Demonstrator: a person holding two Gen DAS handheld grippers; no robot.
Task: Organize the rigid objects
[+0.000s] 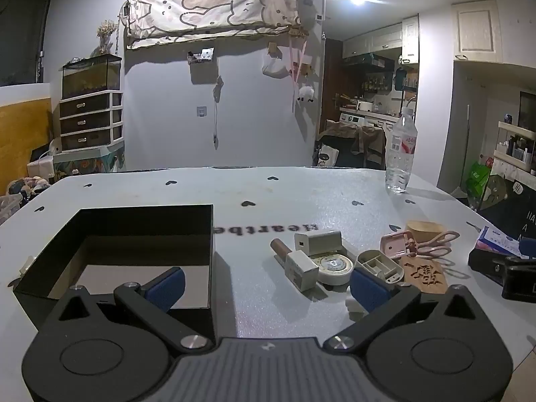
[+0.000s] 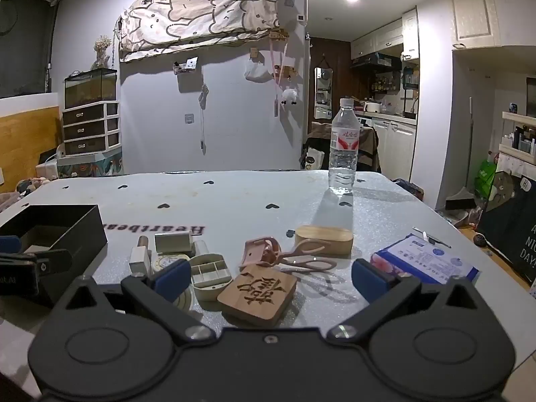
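Note:
An open black box (image 1: 134, 234) (image 2: 67, 227) sits at the table's left, empty inside. A cluster of small items lies to its right: a white charger (image 1: 318, 241), a lipstick with a white cap (image 1: 296, 263), a round tape roll (image 1: 335, 268), a beige compartment case (image 1: 380, 264) (image 2: 211, 273), a carved wooden tile (image 2: 258, 289), a pink eyelash curler (image 2: 284, 254) and a wooden oval box (image 2: 323, 239). My left gripper (image 1: 266, 289) is open, between box and cluster. My right gripper (image 2: 268, 279) is open, just short of the tile.
A water bottle (image 2: 343, 147) stands at the far right of the table (image 2: 234, 197). A blue-and-white packet (image 2: 425, 263) lies at the right edge. The other gripper shows at the far left of the right wrist view (image 2: 30, 268).

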